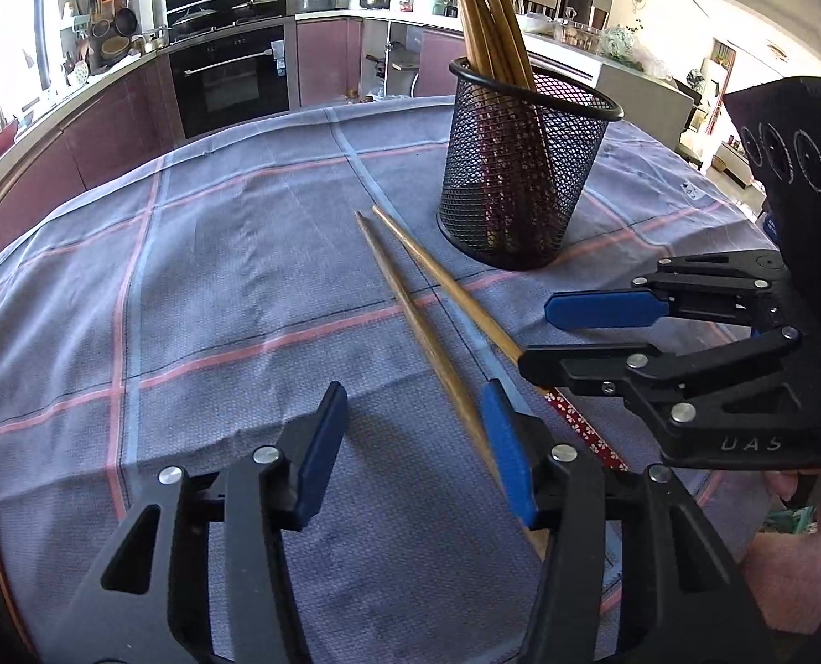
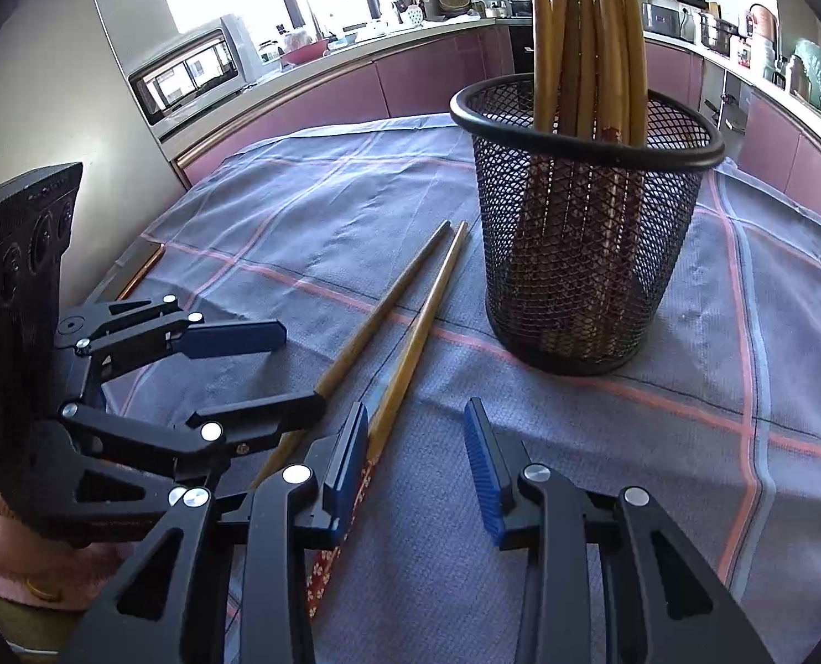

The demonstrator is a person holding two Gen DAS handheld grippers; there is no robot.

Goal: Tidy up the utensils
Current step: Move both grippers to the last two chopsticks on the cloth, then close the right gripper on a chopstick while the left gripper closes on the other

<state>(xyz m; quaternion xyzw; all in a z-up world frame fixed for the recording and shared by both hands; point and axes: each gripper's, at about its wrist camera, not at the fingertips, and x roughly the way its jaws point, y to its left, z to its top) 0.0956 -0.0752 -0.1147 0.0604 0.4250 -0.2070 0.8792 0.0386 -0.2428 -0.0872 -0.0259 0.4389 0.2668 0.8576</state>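
Two loose wooden chopsticks lie crossed on the checked cloth, tips pointing toward a black mesh cup that holds several upright chopsticks. My left gripper is open and empty just above the cloth; one chopstick runs under its right finger. My right gripper comes in from the right, open, its lower finger over the other chopstick. In the right wrist view my right gripper is open, the chopsticks lie by its left finger, the left gripper is open at left, and the cup stands ahead.
A blue-grey cloth with pink lines covers the table. Kitchen counters, an oven and a microwave stand beyond the table's far edge.
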